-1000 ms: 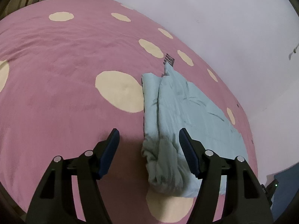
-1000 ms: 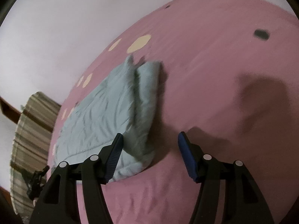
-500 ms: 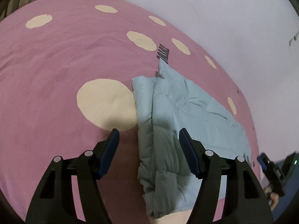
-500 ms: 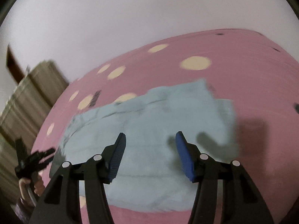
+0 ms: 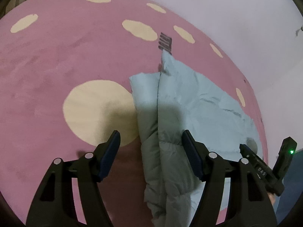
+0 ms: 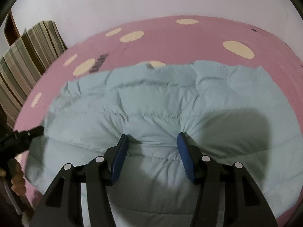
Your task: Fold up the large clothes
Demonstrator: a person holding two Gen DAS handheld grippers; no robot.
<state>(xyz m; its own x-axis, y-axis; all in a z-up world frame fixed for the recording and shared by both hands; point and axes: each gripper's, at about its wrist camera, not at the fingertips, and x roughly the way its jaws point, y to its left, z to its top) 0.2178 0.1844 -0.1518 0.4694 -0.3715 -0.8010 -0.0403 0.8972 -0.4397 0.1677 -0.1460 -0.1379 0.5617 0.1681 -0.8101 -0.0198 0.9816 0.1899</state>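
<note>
A pale blue puffer jacket (image 5: 191,104) lies folded on a pink bedspread (image 5: 56,60) with cream dots. My left gripper (image 5: 151,145) is open and hovers over the jacket's thick folded edge, which runs between the fingers without touching the pads. In the right wrist view the jacket (image 6: 151,98) fills the middle. My right gripper (image 6: 152,147) has its fingertips sunk into the quilted fabric, and a soft hump bulges between the blue pads (image 6: 184,155). The pads stand well apart. The right device's black body (image 5: 272,174) shows at the jacket's far side.
A white wall rises behind the bed in both views. Striped fabric (image 6: 28,60) stands at the left of the bed. A small dark striped patch (image 5: 165,42) sits on the bedspread beyond the jacket. A hand (image 6: 17,185) holds the left device at the bed's edge.
My right gripper swung from the pink cover beside the jacket to over its middle and sank into it, its jaws a little narrower. The left gripper drew closer to the folded edge.
</note>
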